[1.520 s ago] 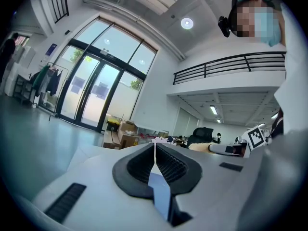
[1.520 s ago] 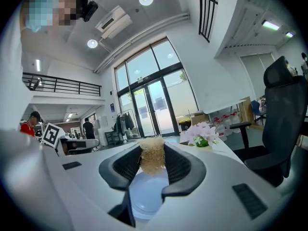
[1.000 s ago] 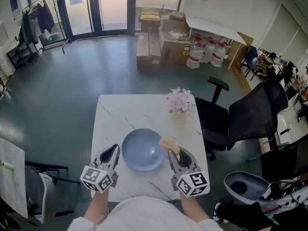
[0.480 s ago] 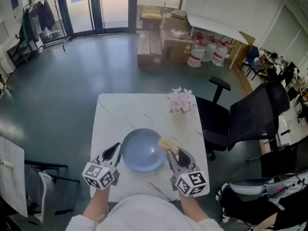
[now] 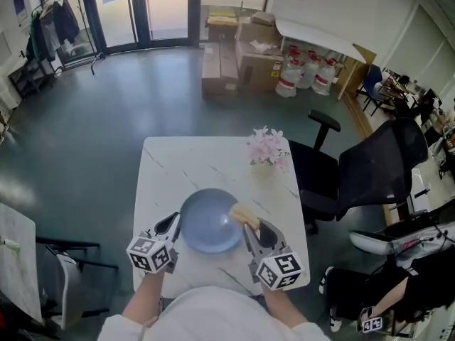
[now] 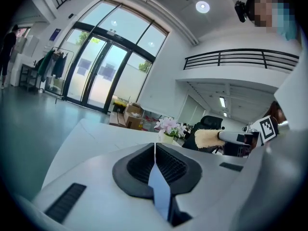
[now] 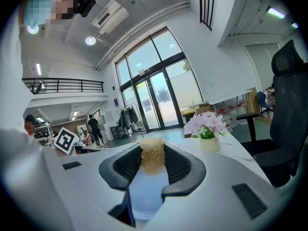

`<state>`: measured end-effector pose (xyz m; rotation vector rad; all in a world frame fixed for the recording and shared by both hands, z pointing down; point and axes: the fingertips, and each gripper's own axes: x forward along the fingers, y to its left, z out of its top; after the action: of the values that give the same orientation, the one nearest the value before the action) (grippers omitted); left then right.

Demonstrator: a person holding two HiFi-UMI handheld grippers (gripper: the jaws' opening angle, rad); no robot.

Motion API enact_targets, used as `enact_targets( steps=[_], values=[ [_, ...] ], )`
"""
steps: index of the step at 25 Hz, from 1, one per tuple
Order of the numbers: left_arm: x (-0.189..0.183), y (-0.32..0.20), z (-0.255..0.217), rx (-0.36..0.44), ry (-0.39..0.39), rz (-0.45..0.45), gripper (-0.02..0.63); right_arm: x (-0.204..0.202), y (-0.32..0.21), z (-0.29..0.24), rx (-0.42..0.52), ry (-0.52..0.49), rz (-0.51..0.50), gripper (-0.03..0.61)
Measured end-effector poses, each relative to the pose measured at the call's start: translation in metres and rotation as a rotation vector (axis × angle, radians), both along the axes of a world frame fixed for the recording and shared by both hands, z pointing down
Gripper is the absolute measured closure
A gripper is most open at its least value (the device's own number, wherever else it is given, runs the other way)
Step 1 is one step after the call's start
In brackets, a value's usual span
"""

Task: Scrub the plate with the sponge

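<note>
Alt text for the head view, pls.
Seen from above, the left hand-held gripper clamps the left rim of a blue plate on a white table; the right hand-held gripper holds a yellow sponge at its right rim. Pink flowers stand beyond.

The plate (image 5: 210,224) is a muted blue-grey and the sponge (image 5: 243,214) straw-yellow. The table (image 5: 206,163) is white with thin grey marble veins. My left gripper (image 5: 173,220) and right gripper (image 5: 254,229) are pale grey with black ribbed pads (image 7: 178,166); their cubes (image 5: 151,253) carry black-and-white square markers. The flowers (image 5: 267,146) are pink, the office chair (image 5: 370,165) black, the floor (image 5: 85,119) dark grey-green.
</note>
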<state>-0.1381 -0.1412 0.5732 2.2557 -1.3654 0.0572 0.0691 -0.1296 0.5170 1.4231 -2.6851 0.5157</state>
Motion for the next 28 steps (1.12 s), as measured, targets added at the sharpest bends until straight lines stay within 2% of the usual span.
enact_targets(
  steps=[20,28],
  values=[
    [-0.007,0.007,0.085,-0.32,-0.021,-0.036,0.577,-0.01,0.005,0.014,-0.041,-0.029,-0.03,0.437],
    [-0.011,0.006,0.11,-0.422,0.004,-0.074,0.575,-0.008,0.007,0.016,-0.051,-0.031,-0.032,0.437]
  ],
)
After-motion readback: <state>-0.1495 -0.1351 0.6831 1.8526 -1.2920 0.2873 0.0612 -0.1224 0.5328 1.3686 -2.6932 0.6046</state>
